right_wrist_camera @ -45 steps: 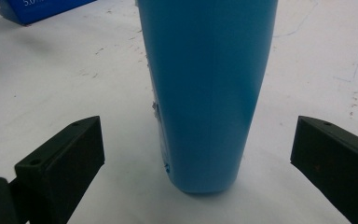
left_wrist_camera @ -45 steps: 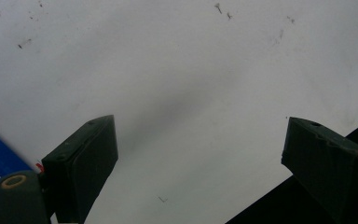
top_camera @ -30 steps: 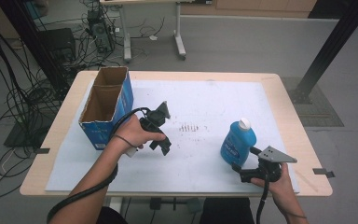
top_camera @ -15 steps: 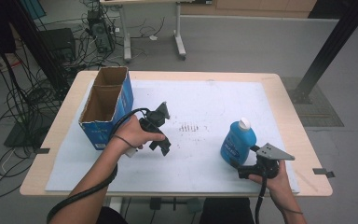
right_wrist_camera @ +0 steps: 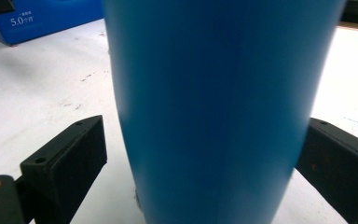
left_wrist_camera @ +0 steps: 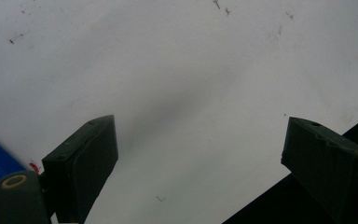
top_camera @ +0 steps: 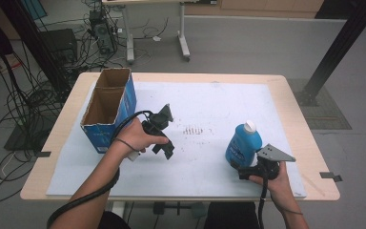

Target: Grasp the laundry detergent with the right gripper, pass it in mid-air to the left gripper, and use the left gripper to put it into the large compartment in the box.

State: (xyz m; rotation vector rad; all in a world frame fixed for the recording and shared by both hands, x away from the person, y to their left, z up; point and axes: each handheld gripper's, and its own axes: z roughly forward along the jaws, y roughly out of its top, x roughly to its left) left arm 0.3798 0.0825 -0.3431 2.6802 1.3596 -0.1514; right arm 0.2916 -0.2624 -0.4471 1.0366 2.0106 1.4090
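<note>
A blue bottle (top_camera: 242, 142) with a white cap stands upright on the white mat (top_camera: 209, 95), right of centre. My right gripper (top_camera: 238, 171) lies low at its base. In the right gripper view the bottle (right_wrist_camera: 214, 93) stands between the open jaws of that gripper (right_wrist_camera: 205, 121). A gap shows at the left pad, and the right pad is at the bottle's edge. My left gripper (top_camera: 163, 150) points down at the mat near the middle. Its jaws (left_wrist_camera: 198, 123) are wide open with nothing between them.
An open blue cardboard box (top_camera: 108, 107) stands at the mat's left edge, its side also visible as the blue box (right_wrist_camera: 42, 16). Dark scuff marks (top_camera: 193, 130) lie mid-mat. Cables and table legs crowd the floor behind the table (top_camera: 295, 109).
My right gripper has crept slightly forward toward the bottle's base. The left hand and gripper have stayed put.
</note>
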